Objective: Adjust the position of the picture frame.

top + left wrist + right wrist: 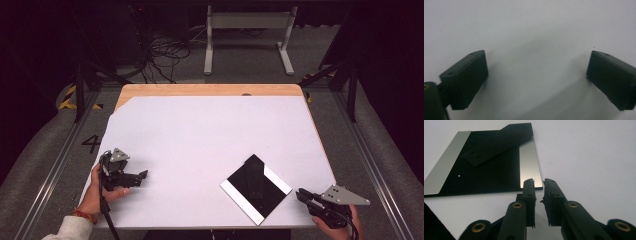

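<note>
A glossy black square plate [252,192] [486,175] with a silver strip along two opposite sides lies flat on the white table top [200,135], near the front right. A flat black bar [496,143] with two holes rests across its far corner. My right gripper [300,194] [538,182] sits just off the plate's nearest corner. Its jaws are shut to a thin slit with nothing between them. Held low at the front left, my left gripper [143,176] [536,75] has its jaws wide apart over bare white table.
The table's wooden far edge [210,90] shows beyond the white sheet. Past it on the floor stand a white-legged frame [247,35] and a tangle of cables [165,52]. The table's front edge runs close to both hands.
</note>
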The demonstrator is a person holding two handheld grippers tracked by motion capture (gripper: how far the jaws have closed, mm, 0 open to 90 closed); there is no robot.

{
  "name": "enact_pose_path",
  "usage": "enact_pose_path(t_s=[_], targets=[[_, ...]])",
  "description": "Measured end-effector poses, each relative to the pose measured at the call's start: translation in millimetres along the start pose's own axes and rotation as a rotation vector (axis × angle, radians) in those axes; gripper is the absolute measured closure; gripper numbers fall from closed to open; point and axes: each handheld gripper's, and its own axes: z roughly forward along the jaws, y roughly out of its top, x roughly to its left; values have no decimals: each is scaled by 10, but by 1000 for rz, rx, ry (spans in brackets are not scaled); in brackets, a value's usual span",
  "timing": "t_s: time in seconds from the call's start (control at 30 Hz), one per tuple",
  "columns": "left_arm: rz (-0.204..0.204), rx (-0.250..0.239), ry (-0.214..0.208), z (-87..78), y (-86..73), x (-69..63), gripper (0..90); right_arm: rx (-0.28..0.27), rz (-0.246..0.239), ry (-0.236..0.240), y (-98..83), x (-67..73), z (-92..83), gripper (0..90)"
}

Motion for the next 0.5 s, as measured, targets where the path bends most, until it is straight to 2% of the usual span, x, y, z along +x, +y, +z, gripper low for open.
enact_pose_path(t_s=[0.03,0.07,0.1,0.13,0.23,0.33,0.4,0.43,0.47,0.5], targets=[[15,-9,-32,-32,-13,-6,65,-1,4,10,-3,6,-4,826],[56,-28,-87,-83,-39,-36,69,-2,2,14,-6,15,-10,834],[77,-44,-124,-110,-61,-64,77,-1,-1,17,-8,36,-21,840],[77,-44,-124,-110,-61,-64,108,-1,-1,17,-8,36,-21,840],[147,-48,-137,-126,-72,-150,152,16,-5,19,-13,82,-32,855],[217,-51,-135,-130,-16,-236,302,26,2,29,-19,111,-39,865],[261,-65,-166,-119,21,-301,454,34,2,36,-31,125,-44,878],[261,-65,-166,-119,21,-301,517,34,2,36,-31,125,-44,878],[281,-55,-175,-117,40,-337,517,42,5,40,-39,135,-44,896],[301,-70,-191,-122,46,-376,619,41,0,39,-43,148,-47,900]])
